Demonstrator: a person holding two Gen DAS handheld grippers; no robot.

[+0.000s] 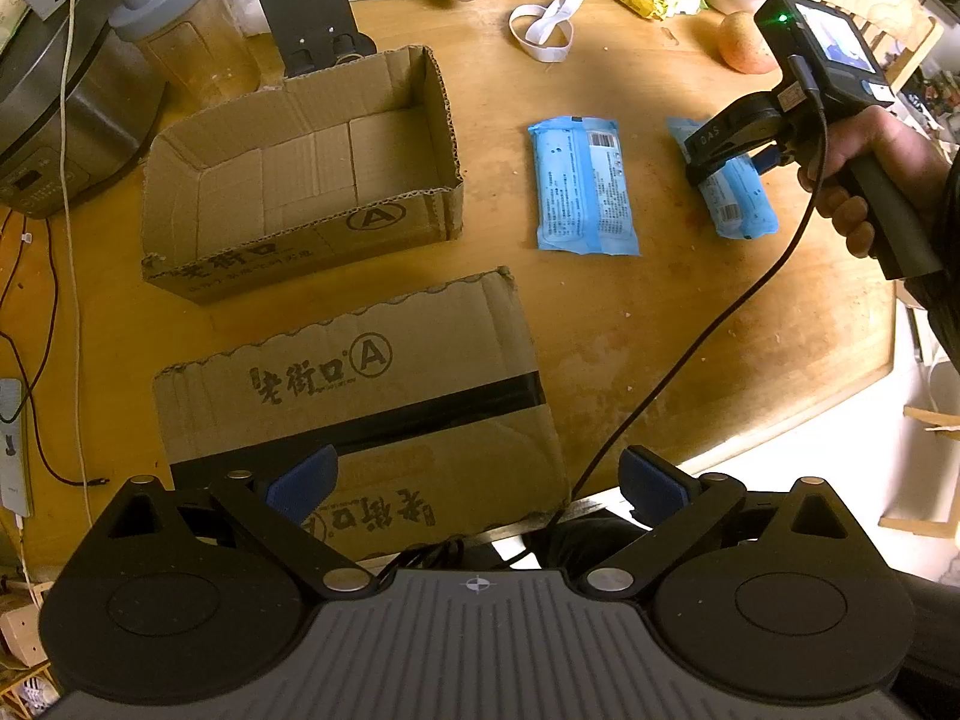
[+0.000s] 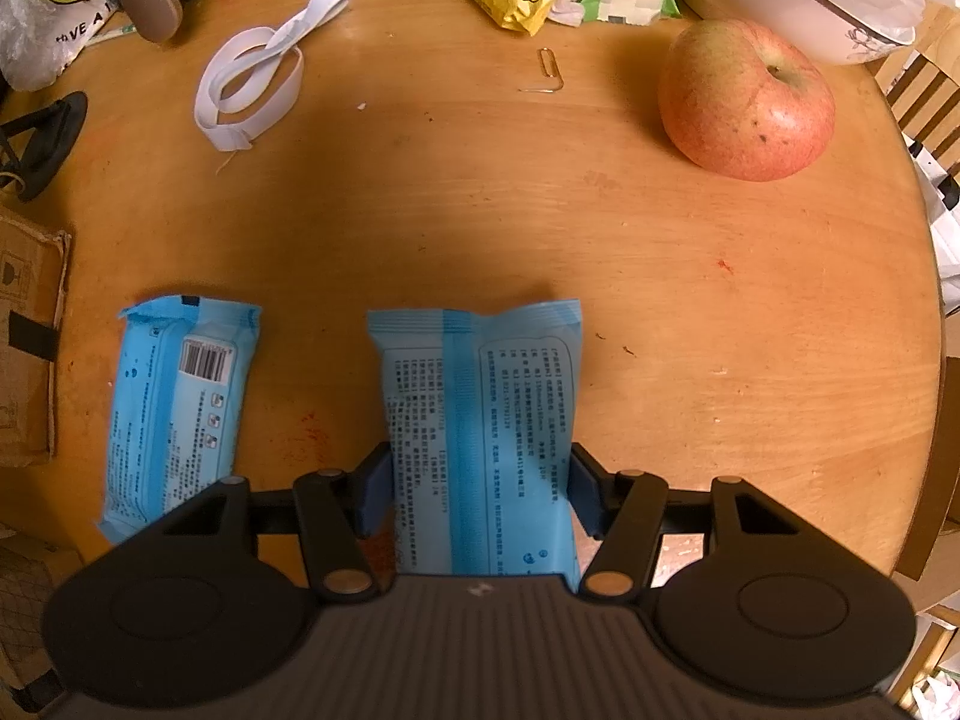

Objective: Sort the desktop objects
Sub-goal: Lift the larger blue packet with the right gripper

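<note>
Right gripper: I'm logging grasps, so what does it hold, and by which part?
The right gripper grips the blue wipes packet across its width near the near end, pads on both long edges. The left gripper holds nothing.

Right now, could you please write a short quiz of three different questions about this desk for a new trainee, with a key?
1. True or false: the right gripper has its blue pads on both sides of a light blue plastic wipes packet.
2. Multiple choice: where does the second light blue wipes packet lie? A) inside the open brown cardboard box; B) flat on the round wooden table; C) on top of the red-yellow apple.
3. Fill in: the left gripper is ____ and holds nothing.

Key: 1 true; 2 B; 3 open
</note>
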